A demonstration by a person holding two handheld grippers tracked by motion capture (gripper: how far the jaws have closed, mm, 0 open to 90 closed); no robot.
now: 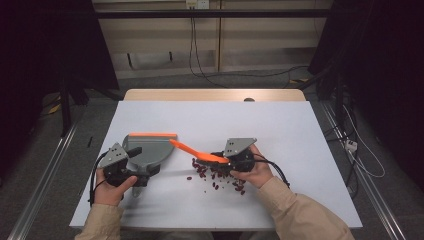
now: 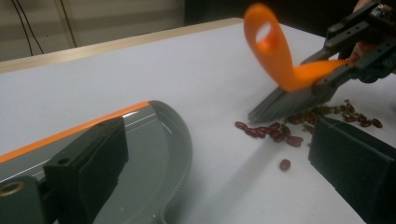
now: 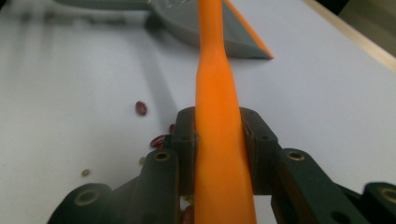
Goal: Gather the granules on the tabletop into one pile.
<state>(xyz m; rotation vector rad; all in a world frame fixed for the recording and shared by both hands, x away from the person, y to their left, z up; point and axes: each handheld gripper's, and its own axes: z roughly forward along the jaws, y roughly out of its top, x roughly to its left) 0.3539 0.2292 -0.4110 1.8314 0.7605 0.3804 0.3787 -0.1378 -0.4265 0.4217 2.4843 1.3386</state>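
Note:
A grey dustpan (image 1: 150, 149) with an orange front lip lies at the table's left (image 2: 159, 140) (image 3: 187, 25). My left gripper (image 1: 131, 159) sits at its near end; its jaws stand wide apart (image 2: 215, 154), one over the pan, the other over bare table. An orange-handled brush (image 1: 192, 151) is clamped by its handle in my right gripper (image 1: 226, 159) (image 3: 219, 126). Its grey bristles (image 2: 289, 102) rest on the table among several dark red beans (image 1: 215, 174) (image 2: 273, 133). The handle's looped end (image 2: 266, 42) points toward the dustpan.
The white table top (image 1: 280, 130) stretches wide behind and to the right of the beans. A few stray beans (image 3: 141, 108) lie between brush and pan. A wooden strip (image 1: 215, 95) borders the far edge, with cables on the floor beyond.

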